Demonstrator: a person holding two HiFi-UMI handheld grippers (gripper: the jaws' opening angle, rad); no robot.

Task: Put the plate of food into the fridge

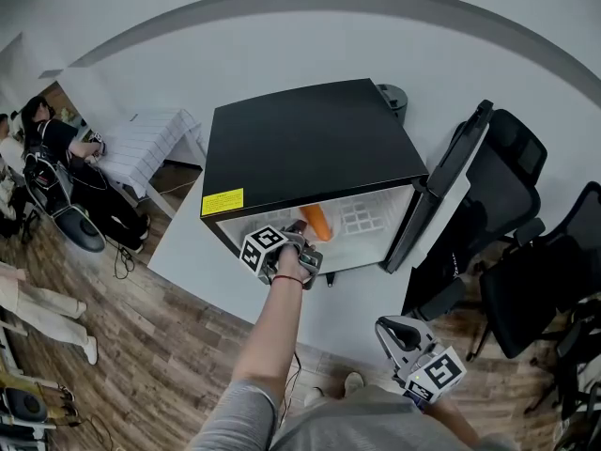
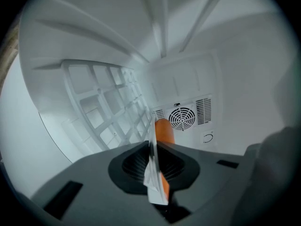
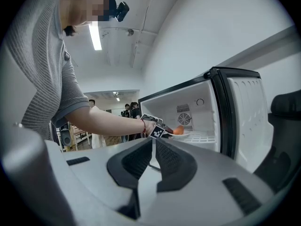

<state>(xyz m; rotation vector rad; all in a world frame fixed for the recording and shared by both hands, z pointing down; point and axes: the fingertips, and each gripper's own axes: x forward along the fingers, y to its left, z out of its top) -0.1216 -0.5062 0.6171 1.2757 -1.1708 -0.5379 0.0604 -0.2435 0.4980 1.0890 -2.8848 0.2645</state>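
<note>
Holding the plate point(image 2: 153, 182) rim pinched in my left gripper's point(image 2: 154, 147) jaws, already inside the fridge point(image 1: 310, 139), I'd keep it level so the food point(image 2: 163, 130) stays put, settle it flat on the shelf point(image 1: 362, 220), then let go; my right gripper's point(image 3: 153, 145) jaws sit together, empty.

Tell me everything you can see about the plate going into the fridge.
The plate is white and thin-rimmed. It carries an orange food piece. The left gripper is shut on its near rim, holding it roughly level inside the open fridge, just over the white wire shelf; whether it rests there is unclear.
</note>
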